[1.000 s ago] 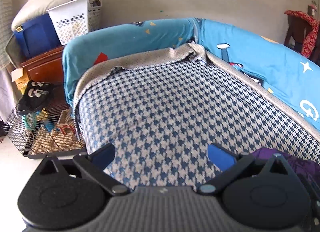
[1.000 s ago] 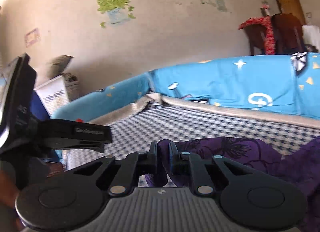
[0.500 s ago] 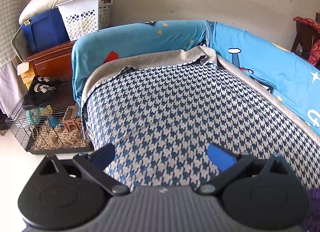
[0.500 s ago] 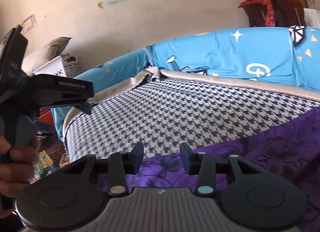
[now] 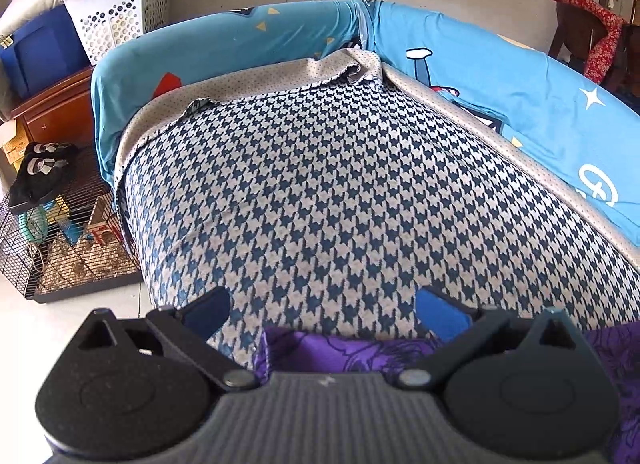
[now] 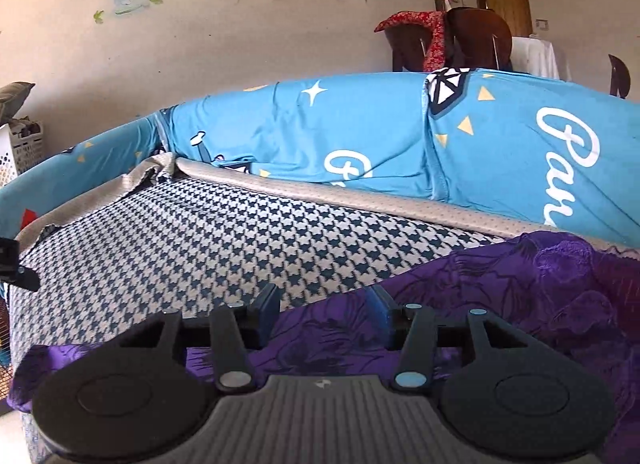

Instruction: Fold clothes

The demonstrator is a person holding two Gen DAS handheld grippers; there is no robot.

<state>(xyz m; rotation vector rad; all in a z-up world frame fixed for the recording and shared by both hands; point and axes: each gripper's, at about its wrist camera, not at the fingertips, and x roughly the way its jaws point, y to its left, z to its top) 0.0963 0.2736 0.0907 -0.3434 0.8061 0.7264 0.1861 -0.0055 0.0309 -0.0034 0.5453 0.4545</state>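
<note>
A purple garment (image 6: 520,296) with a dark floral print lies spread on the houndstooth seat cover (image 6: 200,240) of a sofa. In the right wrist view my right gripper (image 6: 324,314) stands open just above the cloth, with nothing between its fingers. Its near edge also shows in the left wrist view as a purple strip (image 5: 340,348) under my left gripper (image 5: 324,312), which is wide open over the houndstooth cover (image 5: 340,184) and holds nothing. A corner of the left gripper shows at the left edge of the right wrist view.
Blue printed sofa backs (image 5: 520,76) wall the seat at the far side and right. Left of the sofa stand a wire pet cage (image 5: 52,240), a wooden cabinet (image 5: 52,104), a white laundry basket (image 5: 108,20) and a blue bin. A dark chair with red cloth (image 6: 440,44) stands behind.
My right gripper went from shut on the purple garment to open, and the garment now lies flat on the seat. My left gripper stayed open; the purple edge now shows beneath it.
</note>
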